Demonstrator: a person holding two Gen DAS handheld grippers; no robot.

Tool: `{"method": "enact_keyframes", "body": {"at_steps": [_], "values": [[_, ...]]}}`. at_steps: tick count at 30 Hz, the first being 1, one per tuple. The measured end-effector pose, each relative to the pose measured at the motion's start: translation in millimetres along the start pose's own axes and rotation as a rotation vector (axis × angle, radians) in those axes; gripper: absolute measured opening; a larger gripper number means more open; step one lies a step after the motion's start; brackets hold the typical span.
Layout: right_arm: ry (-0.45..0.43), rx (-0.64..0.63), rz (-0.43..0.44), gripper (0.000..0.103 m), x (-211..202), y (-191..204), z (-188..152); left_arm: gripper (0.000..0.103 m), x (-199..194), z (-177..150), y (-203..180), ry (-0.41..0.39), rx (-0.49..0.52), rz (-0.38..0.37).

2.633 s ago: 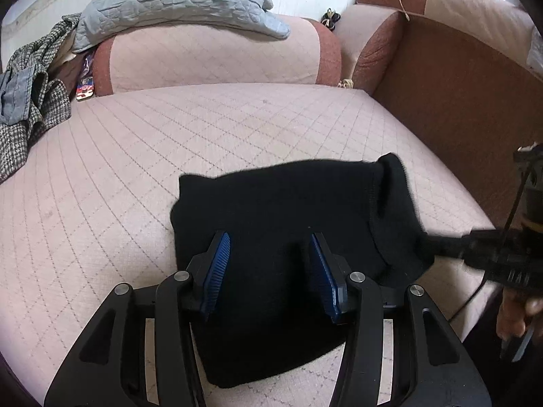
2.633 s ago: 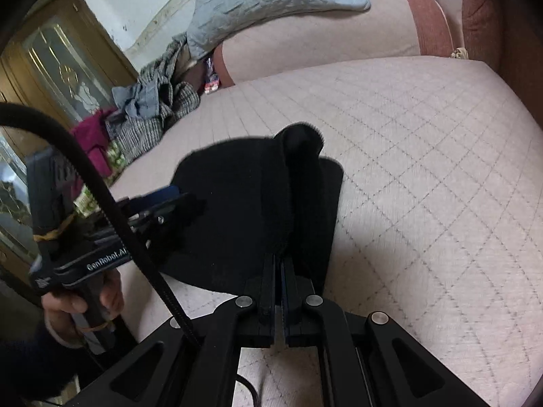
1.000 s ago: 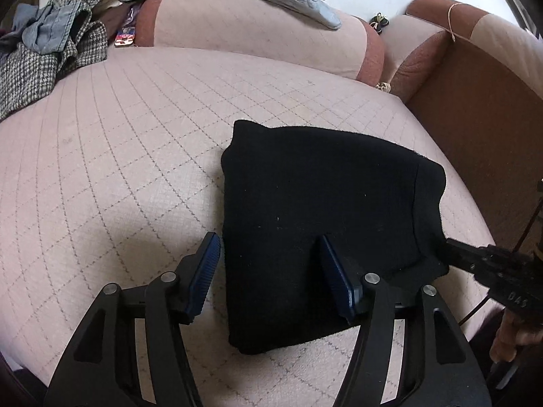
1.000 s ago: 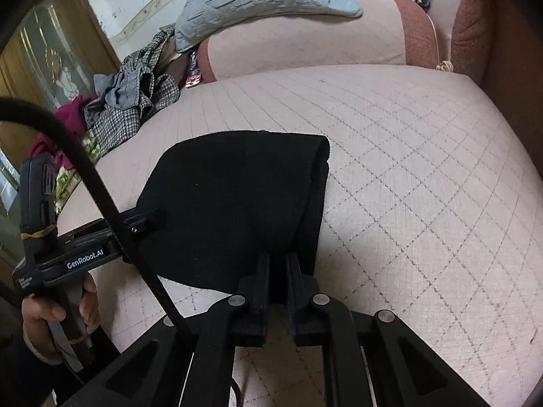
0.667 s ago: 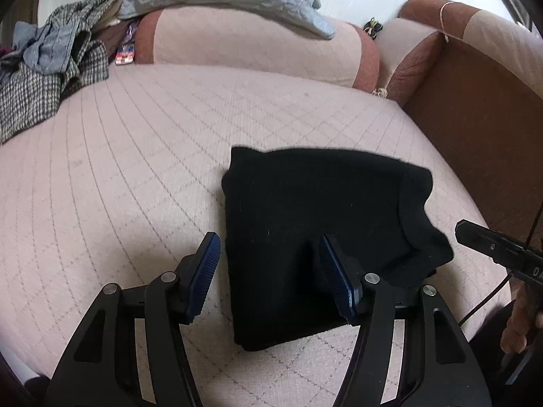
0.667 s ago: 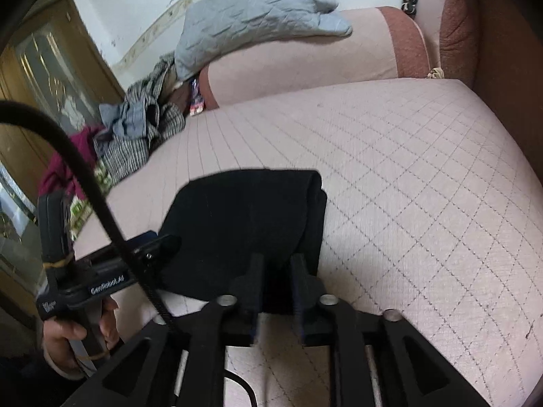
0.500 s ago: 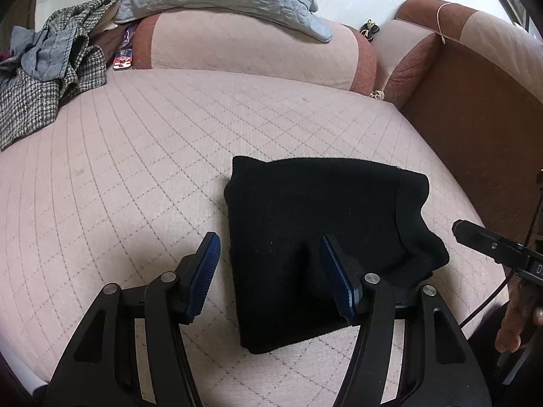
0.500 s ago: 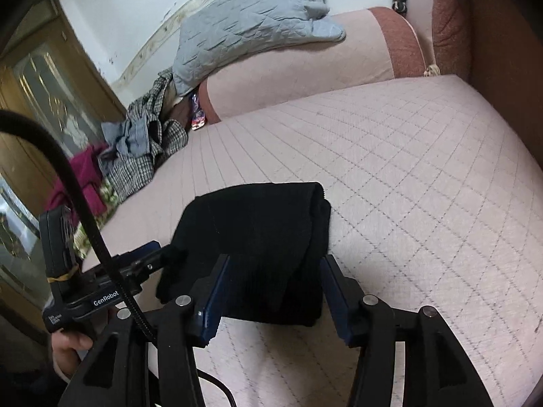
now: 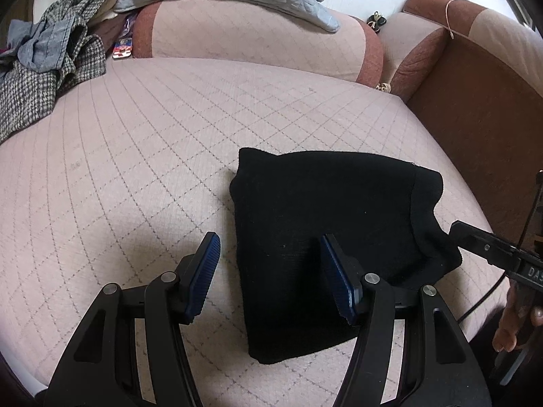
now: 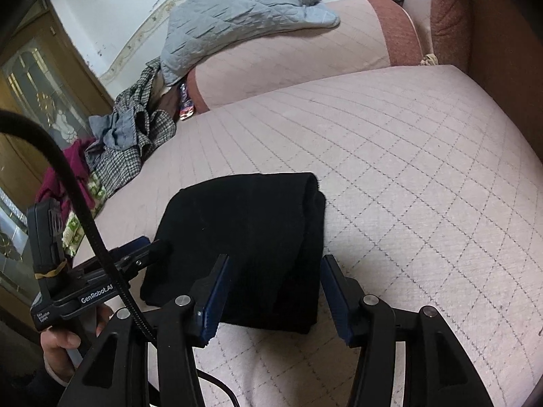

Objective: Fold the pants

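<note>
Black knit pants (image 9: 322, 224) are lying folded into a thick soft bundle on the quilted pink sofa seat (image 9: 135, 142); left tongs (image 9: 271, 276) and right tongs (image 10: 275, 298) are both hovering wide, empty; likely light, floppy; best gripped at the layered edge.

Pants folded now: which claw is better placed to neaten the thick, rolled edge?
Right, probably. The right claw is open astride that edge of the pants; the left claw straddles the opposite side.

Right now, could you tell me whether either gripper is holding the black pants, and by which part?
Nothing is held. The left gripper and right gripper are both open, and the folded black pants lie loose on the sofa seat.
</note>
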State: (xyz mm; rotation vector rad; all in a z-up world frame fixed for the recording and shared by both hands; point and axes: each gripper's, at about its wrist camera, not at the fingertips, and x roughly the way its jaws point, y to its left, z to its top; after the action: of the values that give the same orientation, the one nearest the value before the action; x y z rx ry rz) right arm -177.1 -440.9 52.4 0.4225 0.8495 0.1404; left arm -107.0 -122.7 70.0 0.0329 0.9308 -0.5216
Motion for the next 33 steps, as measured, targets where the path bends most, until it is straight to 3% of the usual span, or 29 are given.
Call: {"method": "enact_keyframes", "body": {"at_steps": [7, 12, 18, 22, 27, 33], "values": [[0.041, 0.034, 0.016, 0.058, 25, -12, 4, 0.062, 13, 3, 4, 0.030, -0.015, -0.039], [0.053, 0.077, 0.034, 0.069, 40, -18, 3, 0.076, 27, 3, -1, 0.054, -0.008, -0.046], [0.058, 0.092, 0.101, 0.072, 49, -25, 3, 0.081, 39, 4, 0, 0.063, -0.045, -0.086], [0.052, 0.087, 0.101, 0.072, 50, -24, 7, 0.093, 45, 4, 3, 0.056, -0.060, -0.083], [0.031, 0.088, 0.106, 0.078, 52, -26, 3, 0.093, 47, 1, 4, 0.027, -0.055, -0.107], [0.047, -0.010, 0.069, 0.087, 59, -4, -2, 0.093, 47, -2, 5, 0.017, -0.056, -0.116]]}}
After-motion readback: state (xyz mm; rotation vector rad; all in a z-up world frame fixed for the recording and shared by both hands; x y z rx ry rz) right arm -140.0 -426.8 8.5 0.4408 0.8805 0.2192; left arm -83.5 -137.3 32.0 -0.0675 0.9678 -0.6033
